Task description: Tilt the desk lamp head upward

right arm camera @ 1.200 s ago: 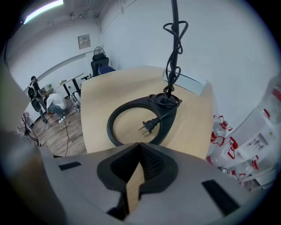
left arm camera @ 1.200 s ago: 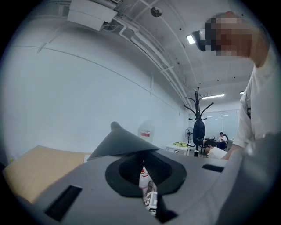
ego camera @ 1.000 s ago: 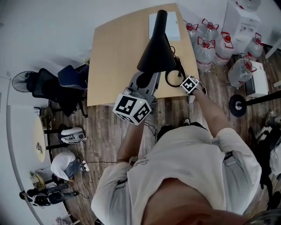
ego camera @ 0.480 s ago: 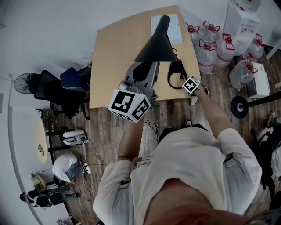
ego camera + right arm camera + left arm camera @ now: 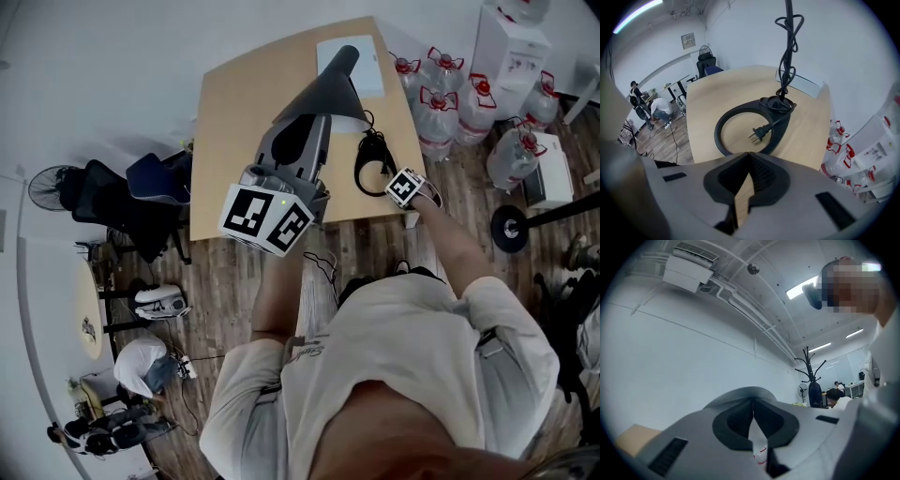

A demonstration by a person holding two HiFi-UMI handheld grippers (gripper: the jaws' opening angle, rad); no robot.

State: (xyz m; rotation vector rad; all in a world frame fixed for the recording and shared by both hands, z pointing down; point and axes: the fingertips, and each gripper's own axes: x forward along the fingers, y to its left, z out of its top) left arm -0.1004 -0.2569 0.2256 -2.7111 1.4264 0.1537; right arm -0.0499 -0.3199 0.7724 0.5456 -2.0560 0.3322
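Note:
In the head view the black cone-shaped lamp head (image 5: 323,89) hangs over the wooden table (image 5: 234,112), tipped so its narrow end points far right. My left gripper (image 5: 305,127) reaches up beneath it, its tips hidden by the cone. The left gripper view shows that gripper (image 5: 753,411) shut with nothing between the pads, aimed at wall and ceiling; no lamp shows there. My right gripper (image 5: 397,176) sits at the table's near edge beside the ring-shaped lamp base (image 5: 361,173). In the right gripper view it (image 5: 749,161) is shut and empty, short of the base (image 5: 780,126).
A loose plug (image 5: 758,133) lies inside the base ring, and a bundled cord (image 5: 785,61) hangs along the stem. A white pad (image 5: 354,56) lies at the table's far end. Water bottles (image 5: 436,103) stand right of the table, office chairs (image 5: 112,187) left.
The lamp head has swung up and to the left, its wide end lifting. My left gripper rose and shifted left with it. The right gripper stayed by the base.

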